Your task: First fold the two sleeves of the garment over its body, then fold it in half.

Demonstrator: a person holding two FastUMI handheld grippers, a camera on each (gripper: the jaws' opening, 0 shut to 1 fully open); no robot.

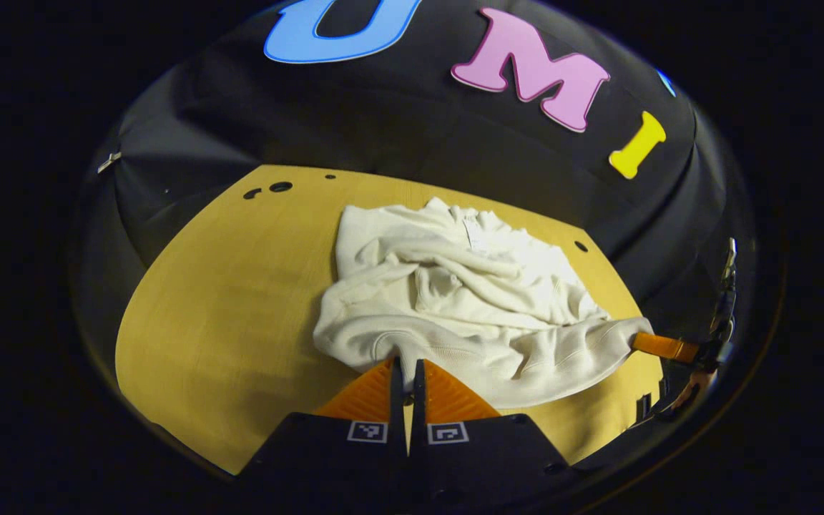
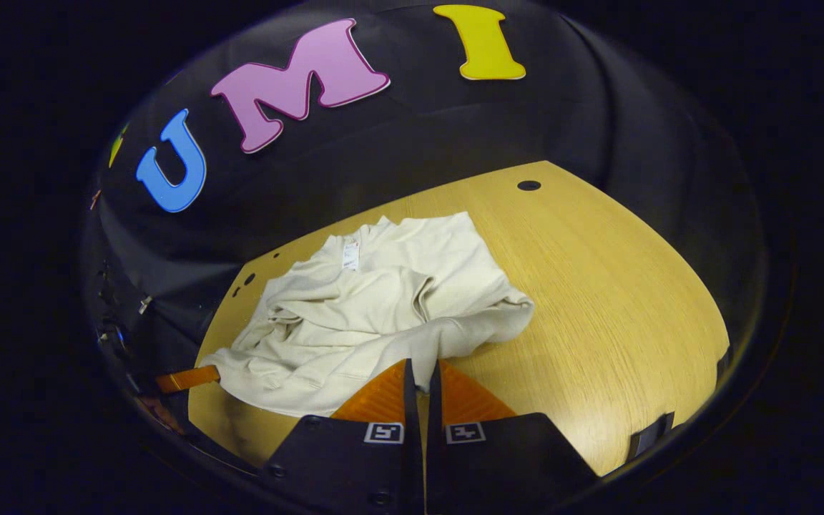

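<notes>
A cream long-sleeved garment [image 1: 455,286] lies rumpled on the yellow wooden table [image 1: 226,286], collar and white tag [image 1: 475,232] at the far side, sleeves bunched over its body. My left gripper [image 1: 407,365] is shut on the near hem. At the right of the left gripper view, my right gripper [image 1: 637,342] pinches the hem's other corner. In the right gripper view the garment [image 2: 369,307] spreads ahead, and the right gripper [image 2: 423,379] is shut on a fold of its near edge. The left gripper [image 2: 215,373] holds the far-left corner there.
The table [image 2: 598,286] has bare wood to the right of the garment in the right gripper view and to the left of it in the left gripper view. Small round holes [image 1: 280,187] [image 2: 528,185] mark its far corners. Black cloth walls close in behind.
</notes>
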